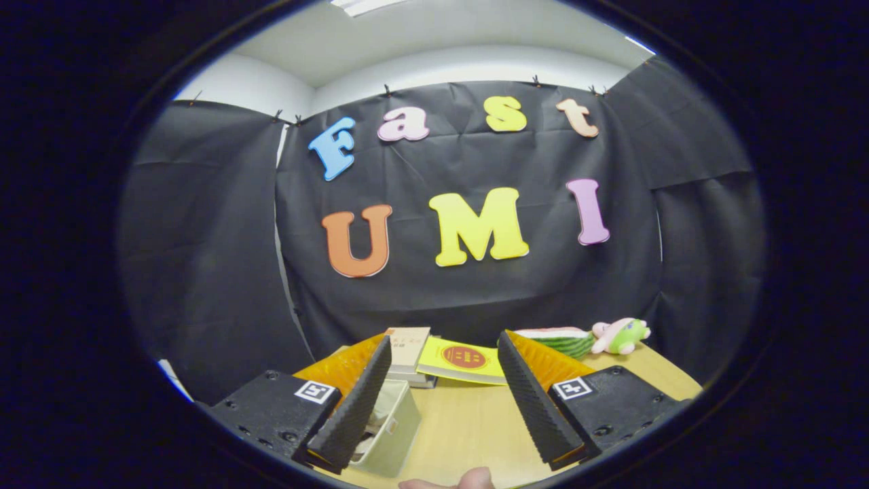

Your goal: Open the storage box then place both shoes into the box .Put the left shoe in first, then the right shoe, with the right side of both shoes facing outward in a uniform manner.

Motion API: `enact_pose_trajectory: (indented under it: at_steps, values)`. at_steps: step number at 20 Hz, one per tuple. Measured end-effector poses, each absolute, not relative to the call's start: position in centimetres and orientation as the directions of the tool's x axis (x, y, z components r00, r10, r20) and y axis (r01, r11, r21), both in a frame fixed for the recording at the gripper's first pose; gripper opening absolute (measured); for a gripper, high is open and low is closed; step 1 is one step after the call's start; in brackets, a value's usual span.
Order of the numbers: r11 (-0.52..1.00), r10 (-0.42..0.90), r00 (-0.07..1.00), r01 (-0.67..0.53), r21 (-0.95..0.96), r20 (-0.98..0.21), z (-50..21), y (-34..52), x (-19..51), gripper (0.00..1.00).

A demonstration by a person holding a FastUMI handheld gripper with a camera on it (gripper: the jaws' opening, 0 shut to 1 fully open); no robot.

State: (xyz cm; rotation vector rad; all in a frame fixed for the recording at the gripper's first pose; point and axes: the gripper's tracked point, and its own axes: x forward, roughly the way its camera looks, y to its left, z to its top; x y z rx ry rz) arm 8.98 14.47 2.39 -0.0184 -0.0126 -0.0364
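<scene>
Jaws apart, gripper (445, 367) above storage box (390, 428); orientation unclear.

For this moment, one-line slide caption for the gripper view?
Open claw above the wooden table, pale box at one finger, books beyond.

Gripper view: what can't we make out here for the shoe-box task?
- Storage box: the hand-held gripper, fingers open, has one finger across it; lid state and contents unclear.
- Books beyond the fingers: cover print too small.
- Watermelon-slice item and plush toy at the table's far side: small, partly behind the other finger.
- Fingertip of a person: cut off at the near edge.
</scene>
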Motion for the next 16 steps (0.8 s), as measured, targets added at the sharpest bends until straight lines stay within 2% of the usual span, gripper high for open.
enact_pose_trajectory:
  at_steps: [4, 8, 16]
  values:
    - [0.998, -0.056, 0.997, 0.057, -0.008, 0.056, 1.8, 13.4, 7.3, 1.0]
    - [0.999, -0.045, 0.999, 0.046, -0.019, 0.027, 0.3, 13.6, 6.9, 1.0]
    - [0.994, -0.064, 0.997, 0.067, -0.081, 0.044, -0.3, 13.0, 6.3, 1.0]
